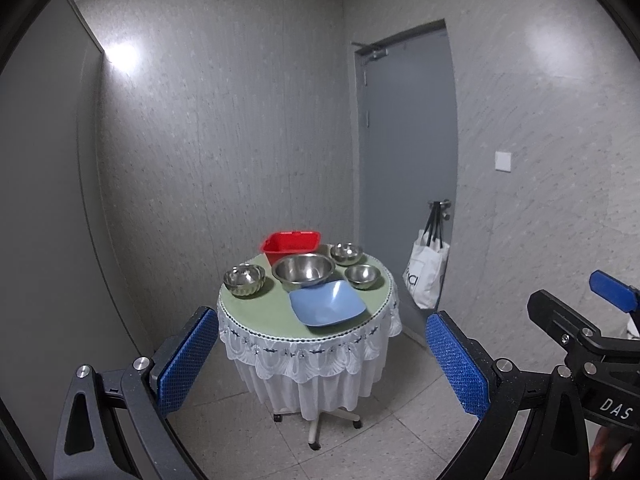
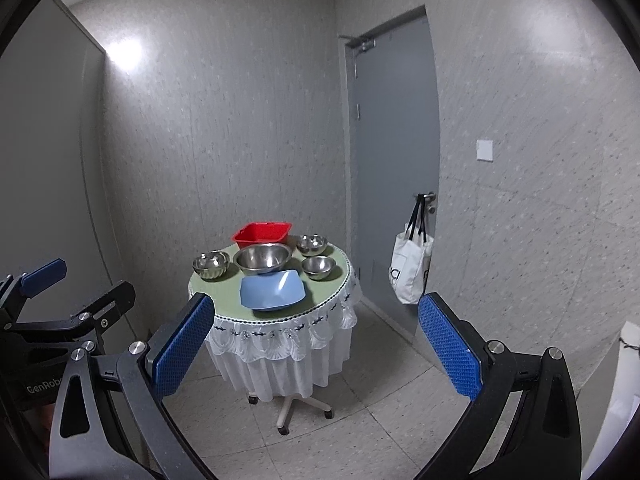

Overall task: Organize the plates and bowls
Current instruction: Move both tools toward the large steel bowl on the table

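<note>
A small round table (image 1: 260, 320) with a green top and white lace skirt stands ahead; it also shows in the right wrist view (image 2: 224, 304). On it sit a blue square plate (image 1: 326, 303) (image 2: 272, 290) at the front, a large steel bowl (image 1: 304, 269) (image 2: 263, 259) in the middle, three small steel bowls (image 1: 244, 278) (image 1: 362, 275) (image 1: 347, 253), and a red plastic basin (image 1: 292, 243) (image 2: 262, 233) at the back. My left gripper (image 1: 320, 364) and right gripper (image 2: 316, 348) are both open, empty, and well short of the table.
A grey door (image 1: 408, 168) is behind the table on the right, with a white tote bag (image 1: 426, 276) hanging from its handle. The table stands on a wheeled base (image 1: 320, 420). Walls close in on the left and back. The floor is tiled.
</note>
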The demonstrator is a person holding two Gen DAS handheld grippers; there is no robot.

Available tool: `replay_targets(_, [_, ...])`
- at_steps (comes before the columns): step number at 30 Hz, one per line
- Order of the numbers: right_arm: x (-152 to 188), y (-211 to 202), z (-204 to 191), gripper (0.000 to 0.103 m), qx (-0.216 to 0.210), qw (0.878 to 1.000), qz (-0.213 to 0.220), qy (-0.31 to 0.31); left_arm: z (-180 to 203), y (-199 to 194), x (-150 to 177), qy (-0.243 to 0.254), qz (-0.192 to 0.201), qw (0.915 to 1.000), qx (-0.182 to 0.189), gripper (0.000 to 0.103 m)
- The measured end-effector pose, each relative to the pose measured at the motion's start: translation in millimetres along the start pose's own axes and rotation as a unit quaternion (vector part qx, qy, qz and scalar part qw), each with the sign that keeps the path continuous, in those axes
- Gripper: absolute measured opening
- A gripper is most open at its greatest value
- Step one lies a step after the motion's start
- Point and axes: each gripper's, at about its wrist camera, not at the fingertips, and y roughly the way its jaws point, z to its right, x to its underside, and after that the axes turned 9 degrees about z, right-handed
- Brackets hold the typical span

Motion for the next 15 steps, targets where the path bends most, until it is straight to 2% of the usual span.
replay_targets(11, [-14.0, 173.4, -30.1, 0.103, 0.006, 1.000, -0.026, 0.008, -65.2, 209.7, -45.6, 0.012, -0.019, 0.9995, 0.020, 0.102])
replay_targets(15, [-13.2, 220.8, -39.5, 0.103, 0.007, 0.999, -0.039, 0.010, -88.3, 286.7, -53.5, 0.006, -0.037, 0.9991, 0.021, 0.102])
